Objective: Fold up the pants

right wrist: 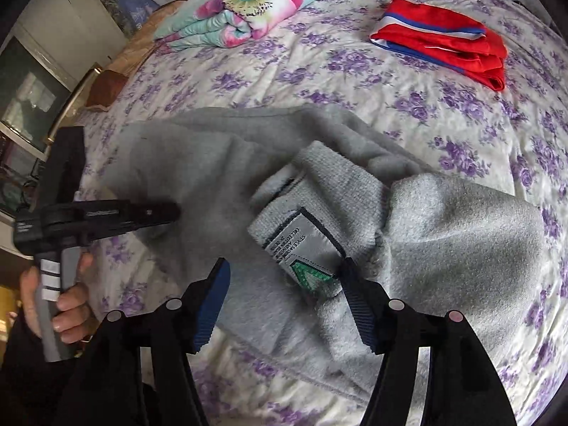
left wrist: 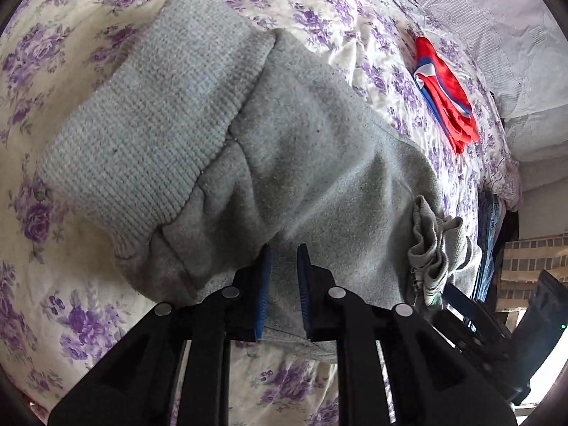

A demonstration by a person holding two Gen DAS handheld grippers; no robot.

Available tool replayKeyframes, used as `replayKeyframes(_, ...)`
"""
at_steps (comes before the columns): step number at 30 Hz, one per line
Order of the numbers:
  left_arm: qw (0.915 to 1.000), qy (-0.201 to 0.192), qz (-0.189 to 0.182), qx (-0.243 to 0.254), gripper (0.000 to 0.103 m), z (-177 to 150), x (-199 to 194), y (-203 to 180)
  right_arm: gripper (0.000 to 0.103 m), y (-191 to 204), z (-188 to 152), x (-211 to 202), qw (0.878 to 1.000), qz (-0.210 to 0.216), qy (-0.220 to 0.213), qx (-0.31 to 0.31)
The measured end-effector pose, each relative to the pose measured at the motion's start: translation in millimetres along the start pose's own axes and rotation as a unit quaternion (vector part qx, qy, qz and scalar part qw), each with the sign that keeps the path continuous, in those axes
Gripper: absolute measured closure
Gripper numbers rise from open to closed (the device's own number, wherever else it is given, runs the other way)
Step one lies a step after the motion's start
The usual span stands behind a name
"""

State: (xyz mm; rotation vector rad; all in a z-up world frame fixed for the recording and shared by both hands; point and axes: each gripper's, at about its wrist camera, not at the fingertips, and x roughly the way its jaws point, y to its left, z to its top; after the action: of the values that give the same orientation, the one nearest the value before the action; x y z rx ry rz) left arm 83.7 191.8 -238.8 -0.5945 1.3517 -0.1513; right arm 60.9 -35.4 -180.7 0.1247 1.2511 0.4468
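Grey sweatpants lie crumpled on a bed with a purple-flowered cover. A ribbed cuff shows at the left in the left wrist view. My left gripper is shut on a fold of the grey fabric, with a narrow gap between its blue pads. It also shows from the side in the right wrist view. In the right wrist view the pants lie with the waistband turned out and its label showing. My right gripper is open, its jaws standing either side of the label.
A folded red garment with blue and white stripes lies at the far right of the bed. A folded floral blanket lies at the back. The bed edge drops off at the right in the left wrist view.
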Motion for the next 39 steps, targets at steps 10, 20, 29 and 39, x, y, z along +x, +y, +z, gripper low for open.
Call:
replayKeyframes(10, 0.9997, 0.006, 0.021, 0.014, 0.089, 0, 0, -6, 0.060, -31, 32, 19, 0.999, -0.037, -0.022, 0.014)
replayKeyframes(20, 0.9960, -0.090, 0.003, -0.004, 0.050, -8, -96, 0, 0.046, -23, 28, -4, 1.000, 0.017, 0.007, 0.000)
replayKeyframes(29, 0.9891, -0.100, -0.011, -0.107, 0.037, -10, -111, 63, 0.044, -78, -37, -100, 0.996, 0.019, -0.058, 0.069)
replayKeyframes(39, 0.9936, -0.039, -0.020, -0.104, 0.026, 22, -26, 56, 0.044, -133, -92, -126, 0.982, -0.014, -0.080, 0.171)
